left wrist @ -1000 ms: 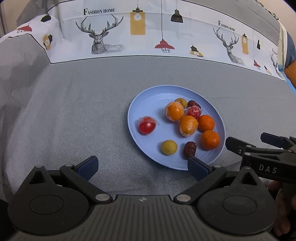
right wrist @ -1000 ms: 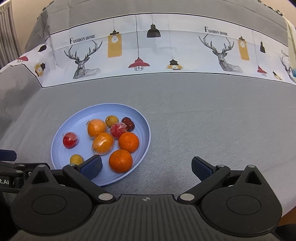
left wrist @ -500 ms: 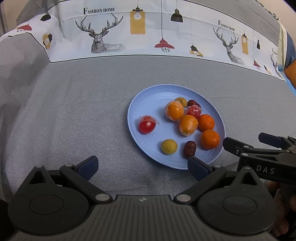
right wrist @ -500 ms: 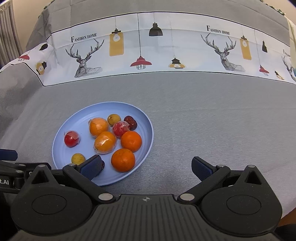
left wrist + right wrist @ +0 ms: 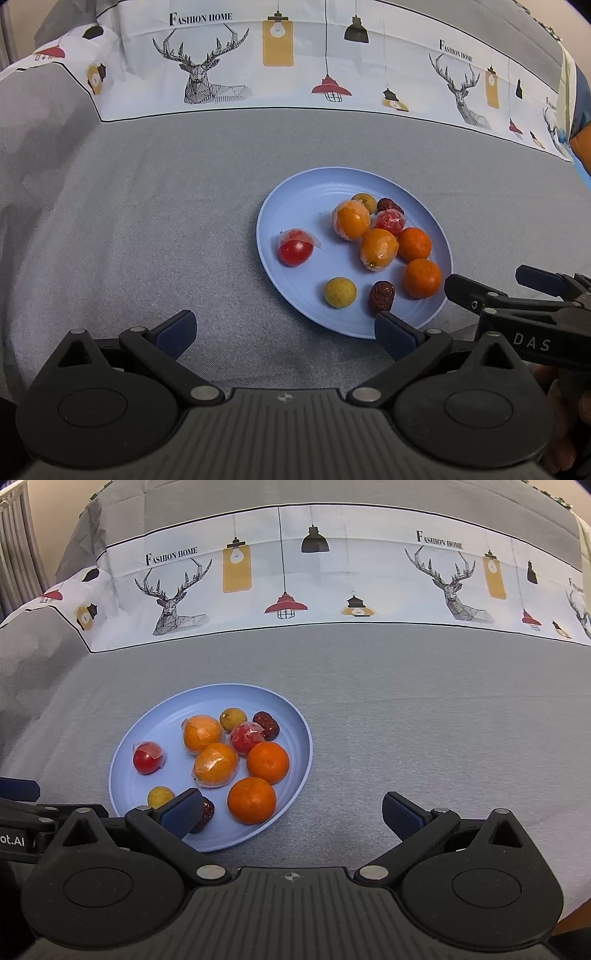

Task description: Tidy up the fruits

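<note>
All fruits (image 5: 382, 249) on blue plate (image 5: 295, 206), bench centre. Left gripper (image 5: 286, 328) at plate's 6 o'clock, right gripper (image 5: 291, 810) at 4, both apart, empty. Fits either sorting pending or done.

Blue plate (image 5: 303, 734) on grey tablecloth (image 5: 424, 720), holding wrapped and bare oranges (image 5: 252, 799), two tomatoes (image 5: 147, 761), small yellow fruits (image 5: 232, 718) and dates (image 5: 266, 723), right gripper (image 5: 293, 812) spread wide, empty, its left finger (image 5: 183, 812) over the plate's near edge.
</note>
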`<act>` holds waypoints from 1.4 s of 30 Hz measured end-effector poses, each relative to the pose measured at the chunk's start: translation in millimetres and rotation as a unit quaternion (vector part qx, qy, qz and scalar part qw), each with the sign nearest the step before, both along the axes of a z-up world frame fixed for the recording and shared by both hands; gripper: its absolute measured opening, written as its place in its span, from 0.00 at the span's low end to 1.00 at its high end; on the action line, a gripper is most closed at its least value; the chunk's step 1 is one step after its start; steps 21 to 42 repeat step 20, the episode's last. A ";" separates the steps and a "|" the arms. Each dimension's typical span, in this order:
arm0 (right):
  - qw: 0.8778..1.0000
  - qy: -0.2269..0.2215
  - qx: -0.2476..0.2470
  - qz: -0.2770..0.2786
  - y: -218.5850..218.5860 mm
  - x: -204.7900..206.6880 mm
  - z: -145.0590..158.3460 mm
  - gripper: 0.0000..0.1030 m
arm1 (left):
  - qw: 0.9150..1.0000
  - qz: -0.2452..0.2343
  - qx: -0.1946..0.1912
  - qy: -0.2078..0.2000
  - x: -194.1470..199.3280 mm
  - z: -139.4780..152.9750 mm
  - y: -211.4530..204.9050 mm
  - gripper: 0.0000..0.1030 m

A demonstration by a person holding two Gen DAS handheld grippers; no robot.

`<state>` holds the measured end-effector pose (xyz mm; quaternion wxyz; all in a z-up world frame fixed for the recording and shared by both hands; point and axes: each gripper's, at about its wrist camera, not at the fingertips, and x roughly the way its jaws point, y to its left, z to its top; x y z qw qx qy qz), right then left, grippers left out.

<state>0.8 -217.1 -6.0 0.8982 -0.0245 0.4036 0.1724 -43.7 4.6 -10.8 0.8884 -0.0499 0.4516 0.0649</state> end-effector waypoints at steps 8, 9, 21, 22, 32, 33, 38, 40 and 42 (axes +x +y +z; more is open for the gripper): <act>1.000 0.001 0.002 0.005 2.4 2.6 -0.9 0.99 | 1.000 -0.001 -0.003 0.000 2.6 -1.9 0.1 1.00; 1.000 0.002 0.002 0.005 2.5 3.2 -1.1 0.99 | 1.000 -0.002 -0.005 -0.003 2.5 -1.6 -0.3 1.00; 1.000 0.020 0.022 0.000 -2.0 11.5 -2.6 0.99 | 0.999 -0.018 -0.011 -0.026 10.9 2.5 -9.4 1.00; 1.000 0.020 0.022 0.000 -2.0 11.5 -2.6 0.99 | 0.999 -0.018 -0.011 -0.026 10.9 2.5 -9.4 1.00; 1.000 0.020 0.022 0.000 -2.0 11.5 -2.6 0.99 | 0.999 -0.018 -0.011 -0.026 10.9 2.5 -9.4 1.00; 1.000 0.020 0.022 0.000 -2.0 11.5 -2.6 0.99 | 0.999 -0.018 -0.011 -0.026 10.9 2.5 -9.4 1.00; 1.000 0.020 0.022 0.000 -2.0 11.5 -2.6 0.99 | 0.999 -0.018 -0.011 -0.026 10.9 2.5 -9.4 1.00; 1.000 0.020 0.022 0.000 -2.0 11.5 -2.6 0.99 | 0.999 -0.018 -0.011 -0.026 10.9 2.5 -9.4 1.00; 1.000 0.020 0.022 0.000 -2.0 11.5 -2.6 0.99 | 0.999 -0.018 -0.011 -0.026 10.9 2.5 -9.4 1.00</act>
